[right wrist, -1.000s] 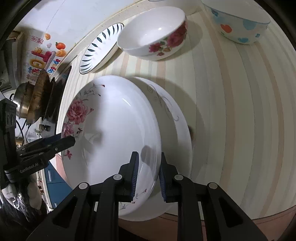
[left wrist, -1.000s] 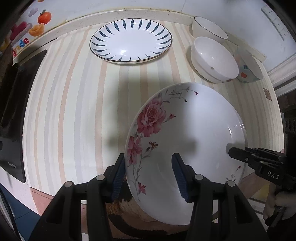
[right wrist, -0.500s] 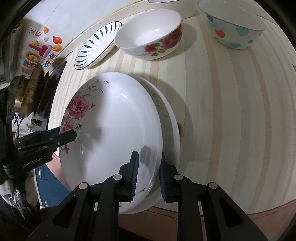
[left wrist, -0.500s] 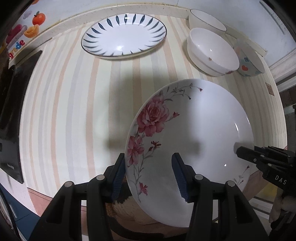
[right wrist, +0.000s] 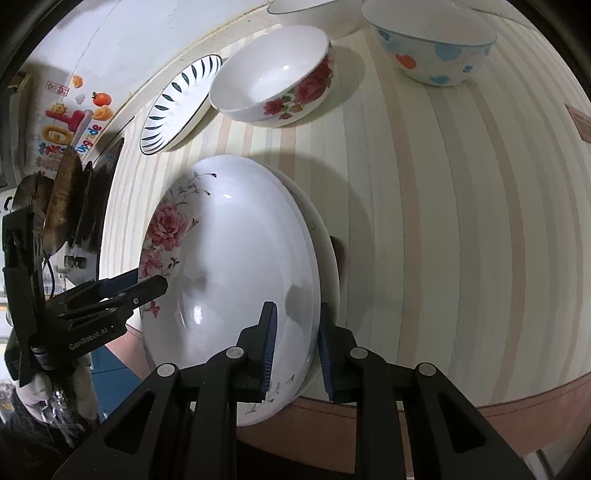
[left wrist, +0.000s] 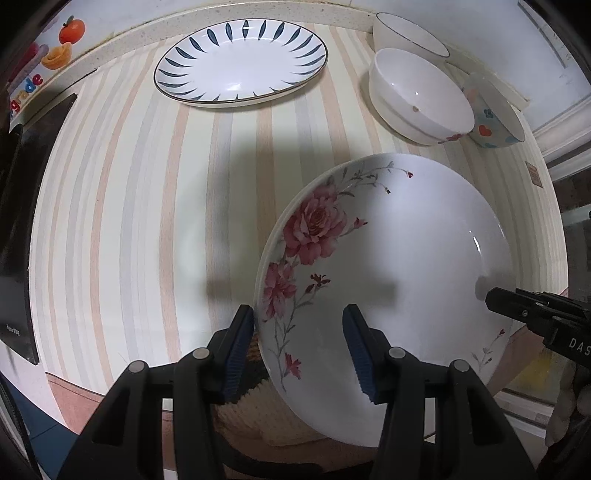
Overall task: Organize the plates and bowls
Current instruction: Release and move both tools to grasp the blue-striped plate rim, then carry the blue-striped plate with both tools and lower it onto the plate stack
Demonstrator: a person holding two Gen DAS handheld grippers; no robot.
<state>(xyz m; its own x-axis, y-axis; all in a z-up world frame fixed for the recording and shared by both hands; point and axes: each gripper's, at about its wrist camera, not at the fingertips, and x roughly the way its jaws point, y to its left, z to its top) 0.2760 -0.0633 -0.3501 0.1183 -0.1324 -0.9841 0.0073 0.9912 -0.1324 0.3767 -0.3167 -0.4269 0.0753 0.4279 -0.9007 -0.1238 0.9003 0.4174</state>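
A white deep plate with pink roses [left wrist: 388,258] [right wrist: 236,258] is held tilted near the table's front edge. My left gripper [left wrist: 299,350] [right wrist: 151,284] is shut on its left rim, one pad outside and one on the inner face. My right gripper [right wrist: 295,343] [left wrist: 491,295] is shut on the opposite rim. Under the rose plate lies a second white plate [right wrist: 328,251]; only a sliver of its right rim shows. I cannot tell whether the two plates touch.
On the striped table [left wrist: 129,221], a blue-leaf plate [left wrist: 240,70] sits at the back. A rose-printed bowl [left wrist: 421,96], a blue-rimmed bowl [left wrist: 406,33] and a heart-patterned bowl [left wrist: 491,118] stand at the back right. A black appliance [left wrist: 14,221] borders the left edge.
The rose plate has slid further over the plate beneath it, hiding that plate's grey pattern. Both grippers keep their hold on its rims.
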